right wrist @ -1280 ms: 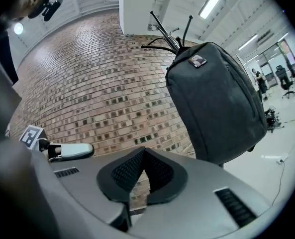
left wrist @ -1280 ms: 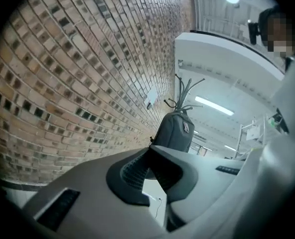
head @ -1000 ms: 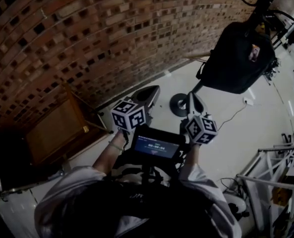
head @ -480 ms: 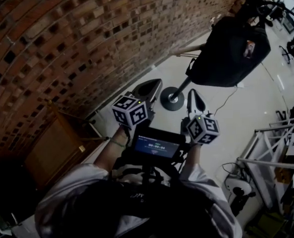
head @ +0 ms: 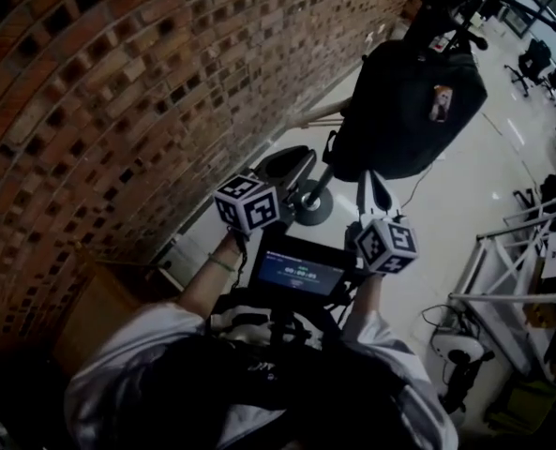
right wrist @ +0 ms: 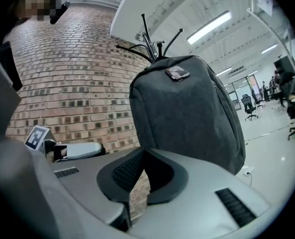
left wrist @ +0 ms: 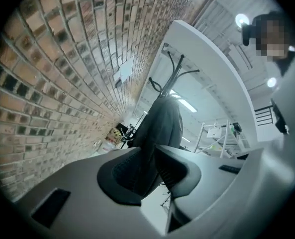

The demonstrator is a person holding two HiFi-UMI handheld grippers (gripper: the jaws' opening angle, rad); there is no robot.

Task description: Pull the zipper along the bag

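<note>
Nearest the person, a small screen [head: 301, 275] sits at chest height, with a gripper on each side of it. The left gripper [head: 292, 162] has its claw spread. The jaws have just been opening, and through the gap the left gripper view [left wrist: 154, 151] shows only the distant bag, with nothing between the pads. The right gripper [head: 371, 181] has its claw pressed together and empty [right wrist: 143, 156]. Both point toward the far right.

Just past the jaw tips, the round base of a stand [head: 310, 206] rests on the pale floor [head: 465, 223]. The dark bag [head: 404, 111] hangs from the top of that stand, well apart from both grippers. It has a small patch [right wrist: 176, 72] near its top. A brick wall [head: 118, 82] runs along the left.

The task has not started, as neither claw touches the bag. No view shows the zipper pull clearly, so one risk is pinching plain fabric instead of the tab. The bag hangs free, so a pull with nothing holding the cloth would probably swing it or rock the stand rather than run the slider. The right claw also has to open before it can hold anything. A fast reach could knock the bag and set it swaying.
</note>
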